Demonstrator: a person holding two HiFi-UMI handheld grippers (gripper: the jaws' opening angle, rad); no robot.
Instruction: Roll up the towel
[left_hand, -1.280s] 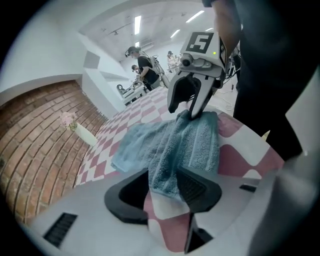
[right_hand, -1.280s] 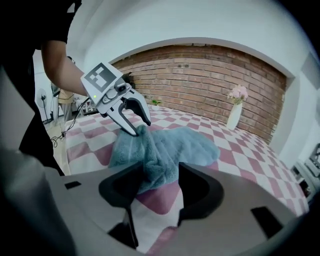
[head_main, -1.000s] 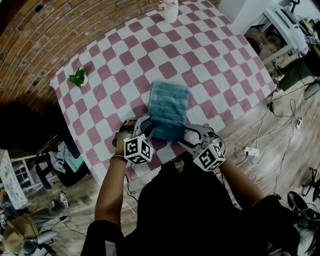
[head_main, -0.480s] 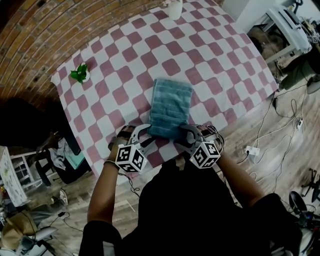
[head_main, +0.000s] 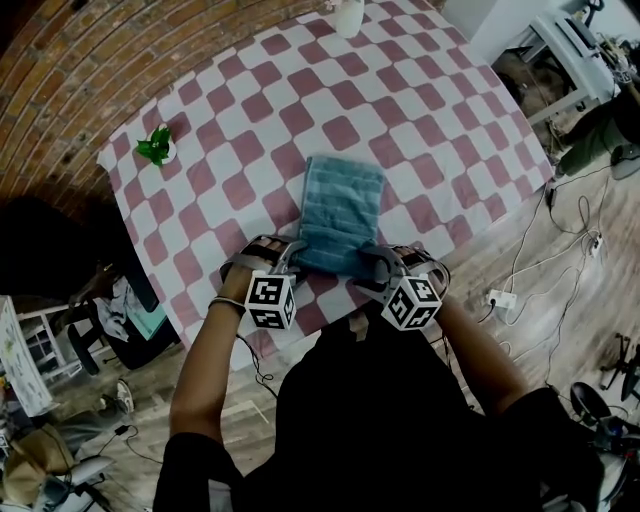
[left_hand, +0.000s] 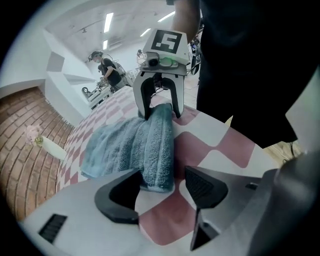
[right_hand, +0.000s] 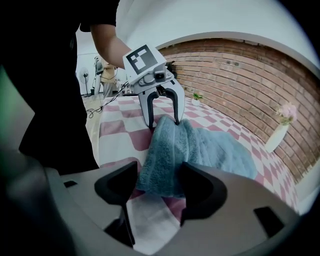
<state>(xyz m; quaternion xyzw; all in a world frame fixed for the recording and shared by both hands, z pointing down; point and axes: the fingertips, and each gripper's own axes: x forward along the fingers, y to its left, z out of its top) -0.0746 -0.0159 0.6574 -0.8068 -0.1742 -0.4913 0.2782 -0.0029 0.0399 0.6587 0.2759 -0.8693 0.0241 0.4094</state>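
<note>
Blue terry towel (head_main: 340, 205) lies on the pink-checked worktop (head_main: 420, 110), its near edge looks curled into a first turn. Left tool (left_hand: 161, 186) and right tool (right_hand: 159, 185) have just been opening: spread, roll ends between jaws, unclamped. Next: re-pinch, roll away.

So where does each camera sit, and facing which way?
Head view: on the person's head, facing steeply down at towel, table; shows forearms, left gripper, right gripper.
Left gripper view: on that gripper, facing along the towel at the right gripper.
Right gripper view: mirrored, facing the left gripper.
Both share: the towel between their own jaws, which have just been opening.
</note>
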